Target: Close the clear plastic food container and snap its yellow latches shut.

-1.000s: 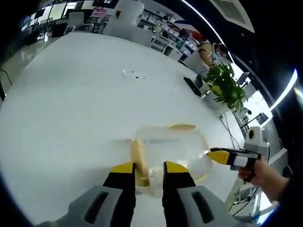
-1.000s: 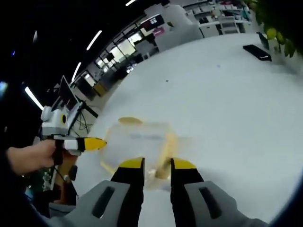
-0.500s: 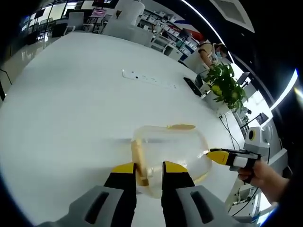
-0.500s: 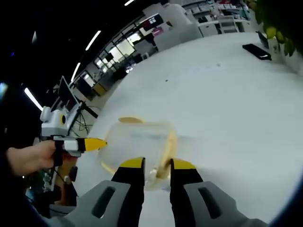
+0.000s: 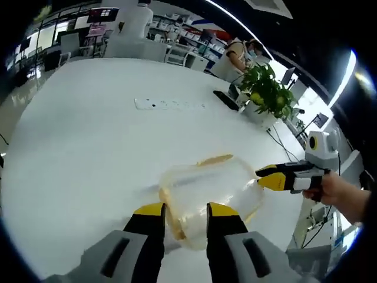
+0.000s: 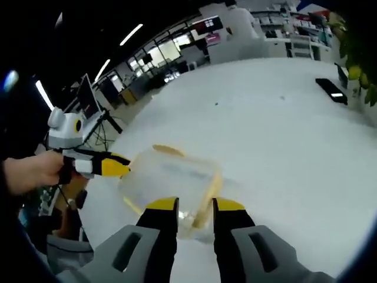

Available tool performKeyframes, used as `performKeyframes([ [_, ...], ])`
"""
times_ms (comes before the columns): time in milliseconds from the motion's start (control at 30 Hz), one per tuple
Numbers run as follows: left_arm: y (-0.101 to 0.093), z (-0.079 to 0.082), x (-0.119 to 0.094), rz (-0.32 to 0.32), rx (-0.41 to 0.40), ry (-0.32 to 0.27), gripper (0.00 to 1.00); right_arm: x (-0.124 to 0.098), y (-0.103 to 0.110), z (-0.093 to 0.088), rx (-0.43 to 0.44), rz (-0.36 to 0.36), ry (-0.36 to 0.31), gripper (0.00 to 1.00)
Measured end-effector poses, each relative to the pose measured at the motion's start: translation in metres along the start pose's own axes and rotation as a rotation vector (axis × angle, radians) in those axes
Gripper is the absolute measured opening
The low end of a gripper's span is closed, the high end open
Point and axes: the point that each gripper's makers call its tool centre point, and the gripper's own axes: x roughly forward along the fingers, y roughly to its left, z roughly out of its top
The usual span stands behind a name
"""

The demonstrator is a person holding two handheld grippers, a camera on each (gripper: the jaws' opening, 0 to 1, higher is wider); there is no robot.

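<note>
The clear plastic food container [image 5: 209,188] with its lid on sits just past my left gripper [image 5: 185,211], whose jaws stand close together on its near rim and a yellow latch [image 5: 172,207]. Another yellow latch [image 5: 214,160] lies along the far edge. My right gripper [image 5: 272,178] reaches in from the right and meets the container's right end. In the right gripper view the container [image 6: 168,177] sits between my right gripper [image 6: 195,206] at its near rim and my left gripper [image 6: 115,167] at its left end. A yellow latch [image 6: 210,191] runs beside the right jaw.
A wide white table [image 5: 88,141] holds the container. A white power strip [image 5: 168,104] and a dark phone [image 5: 225,99] lie far back near a potted plant [image 5: 268,91]. The phone [image 6: 333,89] also lies at the right. A person stands behind the plant.
Both views have swung and tilted, and the container has kept its place between both pairs of jaws, so it has moved with them. The jaw gaps look the same.
</note>
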Motion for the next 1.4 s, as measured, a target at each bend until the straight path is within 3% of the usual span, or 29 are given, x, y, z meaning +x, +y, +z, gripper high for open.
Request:
performKeyframes([
  [200, -0.019, 0.017, -0.005, -0.050, 0.168, -0.005, 0.19, 0.004, 0.007, 0.013, -0.026, 0.030, -0.006, 0.16],
  [400, -0.035, 0.025, -0.006, -0.097, 0.210, 0.006, 0.19, 0.011, 0.015, 0.018, -0.066, 0.062, 0.013, 0.15],
  [1033, -0.064, 0.007, 0.006, -0.175, 0.435, 0.082, 0.15, 0.033, 0.031, 0.025, -0.151, 0.119, 0.046, 0.06],
  [1233, -0.070, 0.003, 0.014, -0.187, 0.474, 0.085, 0.12, 0.044, 0.040, 0.025, -0.186, 0.137, 0.055, 0.06],
  [1400, -0.077, 0.002, 0.015, -0.189, 0.572, 0.070, 0.12, 0.050, 0.044, 0.026, -0.198, 0.142, 0.059, 0.07],
])
